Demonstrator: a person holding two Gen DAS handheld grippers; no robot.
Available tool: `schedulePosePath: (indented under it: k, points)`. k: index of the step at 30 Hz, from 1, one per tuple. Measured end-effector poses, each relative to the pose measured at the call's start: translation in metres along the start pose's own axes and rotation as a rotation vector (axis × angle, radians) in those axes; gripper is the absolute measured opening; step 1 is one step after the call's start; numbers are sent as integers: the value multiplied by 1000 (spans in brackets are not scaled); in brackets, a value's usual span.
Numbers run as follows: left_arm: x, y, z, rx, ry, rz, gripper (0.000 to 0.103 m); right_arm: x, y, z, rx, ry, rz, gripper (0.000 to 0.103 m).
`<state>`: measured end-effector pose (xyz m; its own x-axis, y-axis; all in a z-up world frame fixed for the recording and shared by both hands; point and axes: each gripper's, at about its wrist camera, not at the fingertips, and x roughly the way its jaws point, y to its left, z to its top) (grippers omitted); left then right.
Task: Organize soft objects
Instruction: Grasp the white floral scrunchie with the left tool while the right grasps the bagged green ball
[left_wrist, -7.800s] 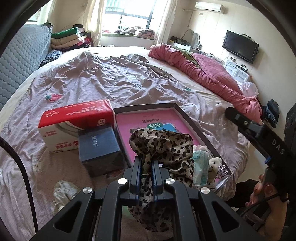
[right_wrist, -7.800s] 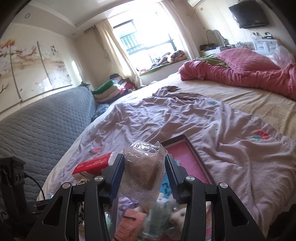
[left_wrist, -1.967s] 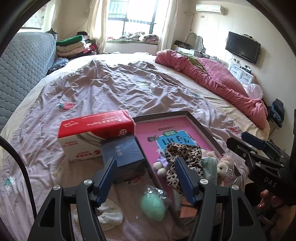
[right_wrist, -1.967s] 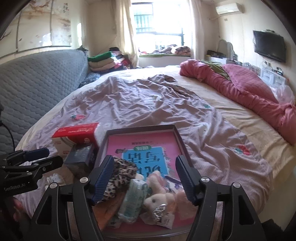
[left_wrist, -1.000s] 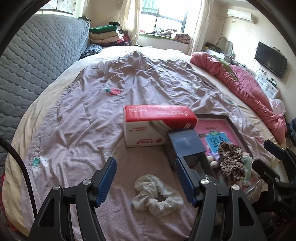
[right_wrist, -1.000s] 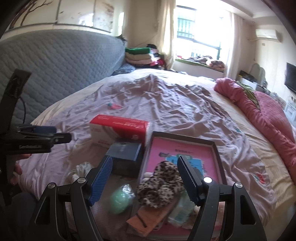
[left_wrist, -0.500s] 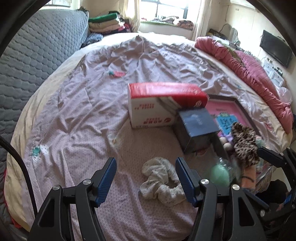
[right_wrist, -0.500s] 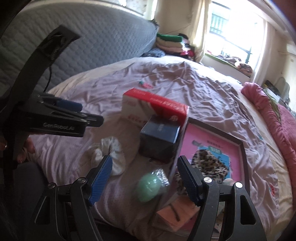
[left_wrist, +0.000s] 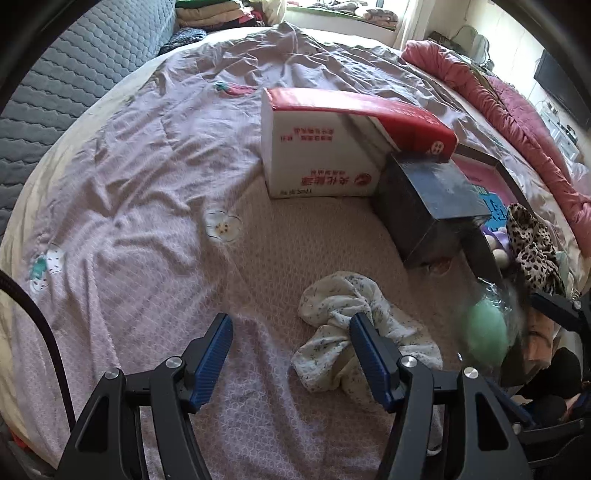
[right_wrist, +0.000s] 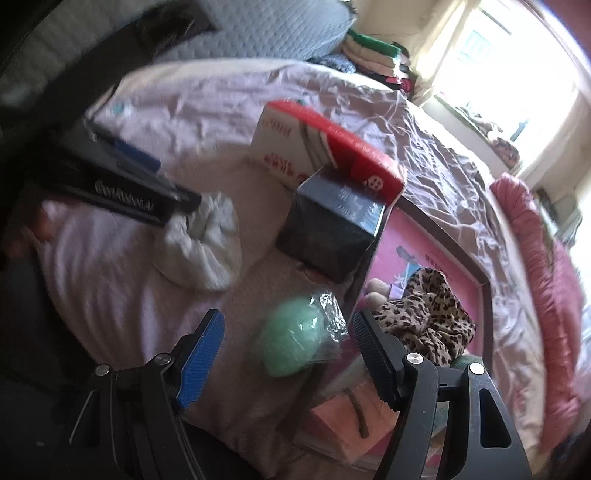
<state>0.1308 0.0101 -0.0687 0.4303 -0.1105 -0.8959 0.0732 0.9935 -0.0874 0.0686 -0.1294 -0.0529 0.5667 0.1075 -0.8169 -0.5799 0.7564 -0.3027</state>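
Bedding (left_wrist: 155, 177) in pale mauve covers the whole bed, wrinkled, with little flower and strawberry patches, and everything else sits on it. Biggest of the lot is a red-and-white carton (left_wrist: 332, 147), lying on its side; a dark blue box (left_wrist: 428, 199) stands touching its right end. Beyond that box is a dark-framed tray (right_wrist: 443, 240) with a pink floor, holding a leopard-print cloth (right_wrist: 428, 314) and some small plush bits I can't make out.

Just outside the tray's near corner lies a mint-green soft ball in crinkly clear wrap (right_wrist: 291, 336). The right gripper (right_wrist: 288, 350) hangs over it with its jaws wide apart, the ball between them but untouched.

A little way to the left a white floral scrunchie (left_wrist: 351, 325) lies crumpled on the sheet. The left gripper (left_wrist: 291, 354) points down beside it, jaws wide too, with its right finger (left_wrist: 369, 354) over the scrunchie's edge and nothing gripped.
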Motion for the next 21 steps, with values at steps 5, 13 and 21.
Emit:
schedulePosePath:
  k: [5,13,21]
  points:
    - [10,-7,-1,28,-1,21,65,19,7,0,-58,41,-41,71]
    - [25,-7,1,32,7,12,65,41,11,1,-138,58,-128,55]
    - [32,-6,3,17,6,-6,65,58,-3,2,-89,33,-93,48]
